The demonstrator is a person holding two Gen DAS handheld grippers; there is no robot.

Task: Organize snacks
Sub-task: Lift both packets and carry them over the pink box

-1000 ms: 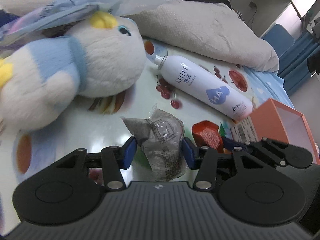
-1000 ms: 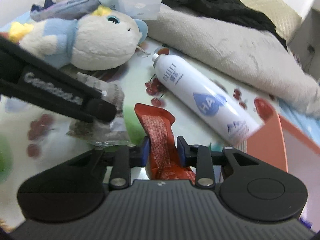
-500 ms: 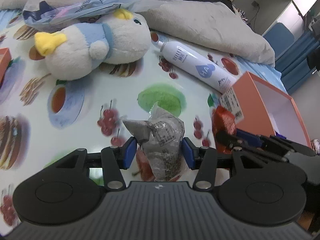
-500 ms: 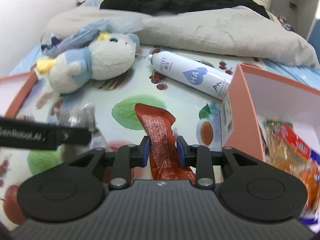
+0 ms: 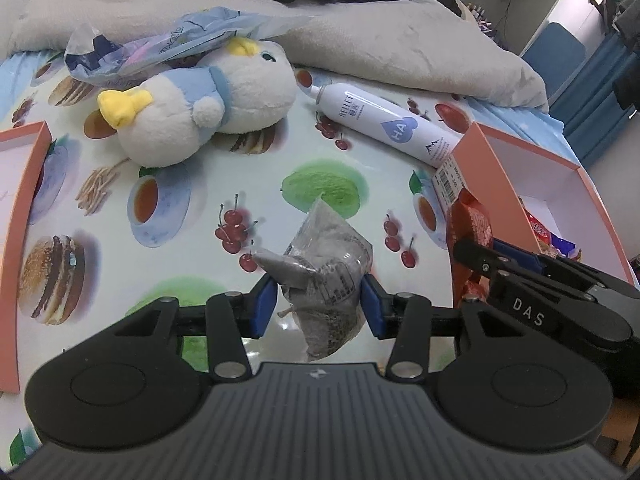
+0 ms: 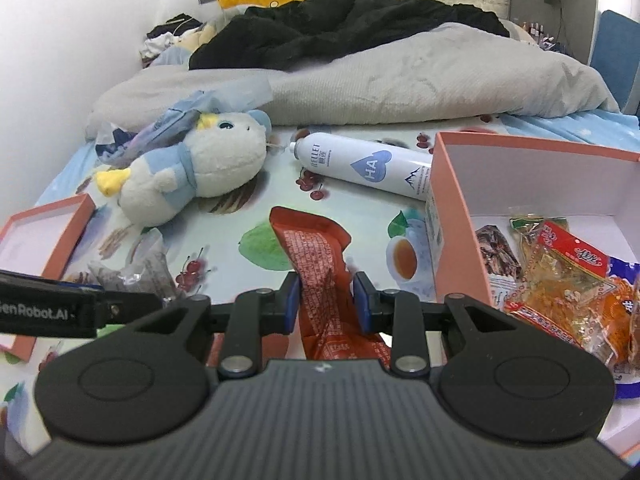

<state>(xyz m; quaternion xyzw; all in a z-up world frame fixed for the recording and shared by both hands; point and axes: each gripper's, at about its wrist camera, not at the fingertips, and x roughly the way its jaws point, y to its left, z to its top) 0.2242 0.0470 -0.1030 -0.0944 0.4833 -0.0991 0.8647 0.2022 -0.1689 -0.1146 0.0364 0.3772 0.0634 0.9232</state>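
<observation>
My left gripper (image 5: pixel 319 305) is shut on a grey clear-wrapped snack packet (image 5: pixel 324 264), held above the fruit-print cloth. My right gripper (image 6: pixel 326 302) is shut on a red snack packet (image 6: pixel 320 268), held just left of the orange box (image 6: pixel 460 220). That box holds several snack packets (image 6: pixel 568 280). In the left wrist view the right gripper (image 5: pixel 476 250) with the red packet (image 5: pixel 470 228) is at the right, beside the orange box (image 5: pixel 496 176). In the right wrist view the left gripper's finger (image 6: pixel 60 308) and the grey packet (image 6: pixel 148 268) show at the left.
A plush bird (image 5: pixel 208 108) and a white spray can (image 5: pixel 384 124) lie further back. A crumpled blue bag (image 5: pixel 168 44) and a grey blanket (image 5: pixel 400 40) lie behind them. An orange box lid (image 5: pixel 20 184) lies at the left edge.
Both grippers have pulled back and up from the plush and can, each still holding its packet. The right gripper has swung toward the orange box, whose inside now shows.
</observation>
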